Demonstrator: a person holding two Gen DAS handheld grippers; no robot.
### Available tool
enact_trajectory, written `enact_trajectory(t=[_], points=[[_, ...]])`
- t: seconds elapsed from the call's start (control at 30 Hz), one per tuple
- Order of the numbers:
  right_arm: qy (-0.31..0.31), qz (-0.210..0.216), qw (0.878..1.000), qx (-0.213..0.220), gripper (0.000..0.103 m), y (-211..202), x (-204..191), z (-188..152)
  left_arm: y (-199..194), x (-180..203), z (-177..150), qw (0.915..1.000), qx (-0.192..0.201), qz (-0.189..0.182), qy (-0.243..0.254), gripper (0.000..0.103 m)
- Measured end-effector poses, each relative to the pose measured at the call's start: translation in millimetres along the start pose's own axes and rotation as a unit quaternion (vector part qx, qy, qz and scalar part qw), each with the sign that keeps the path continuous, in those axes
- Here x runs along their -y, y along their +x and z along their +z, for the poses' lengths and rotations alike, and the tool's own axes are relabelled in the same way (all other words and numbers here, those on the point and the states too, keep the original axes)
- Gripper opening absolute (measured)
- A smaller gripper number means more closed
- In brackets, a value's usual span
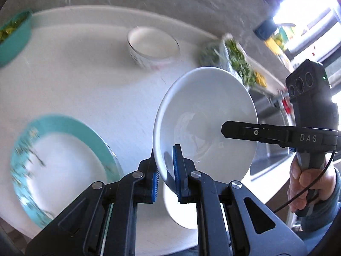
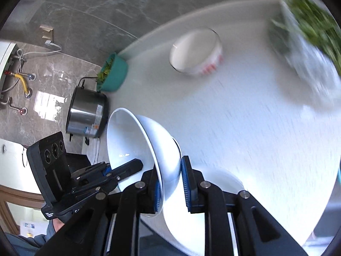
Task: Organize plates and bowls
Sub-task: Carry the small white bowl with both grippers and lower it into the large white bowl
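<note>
Two claws on one white bowl

Both claws grip the same bowl (image 1: 204,115), tilted on edge above the worktop (image 1: 85,89).

Only the left wrist view shows the teal-rimmed plate (image 1: 61,166) at lower left, blurred. Its left claw (image 1: 167,175) is clamped on the bowl's near rim. The right claw (image 1: 226,131) reaches in from the right, one finger across the bowl's inside, a hand (image 1: 307,185) on its handle.

Only the right wrist view shows a steel pot (image 2: 87,115) on the floor. Its right claw (image 2: 172,187) has the bowl's wall between its pads, jaws just easing apart.

Glossy, plain white, the bowl hangs over a second white dish (image 2: 204,209). A patterned bowl (image 2: 196,51) and a teal bowl (image 2: 115,74) sit further off.
</note>
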State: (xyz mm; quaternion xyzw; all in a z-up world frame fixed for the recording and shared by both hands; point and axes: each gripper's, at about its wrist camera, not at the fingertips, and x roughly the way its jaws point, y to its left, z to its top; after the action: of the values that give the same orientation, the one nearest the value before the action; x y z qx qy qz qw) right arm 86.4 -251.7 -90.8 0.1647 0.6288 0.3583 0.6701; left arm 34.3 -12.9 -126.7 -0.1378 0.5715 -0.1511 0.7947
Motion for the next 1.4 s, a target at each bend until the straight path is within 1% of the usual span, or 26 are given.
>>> enact_trajectory(t=[0.23, 0.4, 0.57, 0.77, 0.87, 0.97, 1.2, 1.3, 1.37, 1.4], points=[[0.04, 0.0, 0.999, -0.036, 0.02, -6.0, 43.0, -39.0, 37.6, 35.4, -35.1, 0.9986, -0.052, -0.004, 0.007, 0.011], [0.053, -0.005, 0.997, -0.054, 0.02, -0.6, 57.8, -53.3, 58.4, 38.7, -41.2, 0.9961, -0.084, 0.006, 0.025, 0.011], [0.056, -0.02, 0.997, -0.058, 0.02, 7.3, 62.2, -61.1, 75.4, 37.7, -41.6, 0.993, -0.106, 0.019, 0.049, 0.011], [0.044, -0.05, 0.996, -0.062, 0.019, 17.8, 58.8, -68.5, 94.7, 42.1, -42.3, 0.9897, -0.122, 0.029, 0.07, 0.012], [0.035, -0.063, 0.995, -0.066, 0.019, 23.0, 55.8, -69.7, 99.9, 40.5, -43.1, 0.9888, -0.128, 0.031, 0.07, 0.012], [0.01, -0.084, 0.994, -0.072, 0.019, 30.3, 49.4, -71.3, 103.5, 38.8, -45.6, 0.9878, -0.133, 0.039, 0.071, 0.014], [-0.053, -0.143, 0.986, -0.07, 0.019, 41.6, 32.8, -71.4, 102.8, 36.9, -43.9, 0.9882, -0.128, 0.043, 0.073, 0.015], [-0.065, -0.157, 0.983, -0.066, 0.018, 44.5, 30.8, -71.9, 102.3, 37.2, -43.3, 0.9887, -0.125, 0.042, 0.072, 0.018], [-0.069, -0.164, 0.982, -0.065, 0.018, 48.4, 27.1, -71.6, 102.6, 38.4, -42.5, 0.9891, -0.123, 0.039, 0.072, 0.021], [-0.071, -0.167, 0.981, -0.065, 0.018, 49.3, 26.4, -72.0, 102.7, 39.5, -42.8, 0.9892, -0.122, 0.037, 0.073, 0.025]])
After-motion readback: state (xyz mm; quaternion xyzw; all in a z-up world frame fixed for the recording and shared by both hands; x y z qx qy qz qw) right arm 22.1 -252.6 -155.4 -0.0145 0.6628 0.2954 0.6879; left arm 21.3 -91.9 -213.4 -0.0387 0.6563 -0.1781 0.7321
